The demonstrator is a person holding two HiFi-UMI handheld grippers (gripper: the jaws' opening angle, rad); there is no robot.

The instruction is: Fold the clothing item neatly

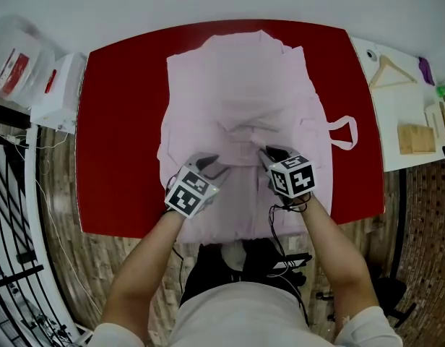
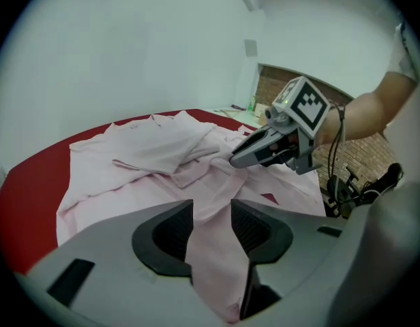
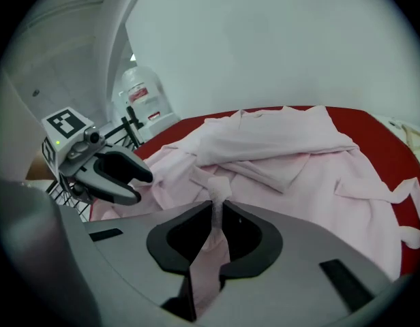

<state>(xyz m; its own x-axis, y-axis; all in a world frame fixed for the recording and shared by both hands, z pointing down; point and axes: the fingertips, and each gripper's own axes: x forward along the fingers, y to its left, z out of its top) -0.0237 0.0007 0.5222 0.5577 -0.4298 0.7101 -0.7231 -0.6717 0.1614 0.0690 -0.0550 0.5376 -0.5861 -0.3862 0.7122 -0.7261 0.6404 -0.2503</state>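
Looking down at the red tabletop (image 1: 121, 121), I see the pink garment (image 1: 240, 100) spread across its middle. Its long axis runs from the near edge, where I stand, toward the far edge. It looks like a robe or loose shirt, though I cannot tell which, and a tie loop (image 1: 345, 132) trails off its right side onto the bare red surface.

Both of my tools sit on the near end of the cloth, side by side and near each other, and both point away from me along the garment's length. The left tool (image 1: 210, 166) is just left of the centre line and is released. Its jaws stand apart, and a strip of pink fabric runs loosely through the gap without being pinched. The right tool (image 1: 271, 156) is just right of centre and is clenched on the garment, with a thin ridge of cloth squeezed between its closed jaws.

Most of the garment lies ahead of both tools, bunched into a raised fold across the middle and then flat out to the far end. Neither hand is clearly nearer to that fold. Only the right side has a hold, so I judge that any lift now would drag the cloth askew toward the right. An even fold along the long axis would need the left tool to close on its strip first.
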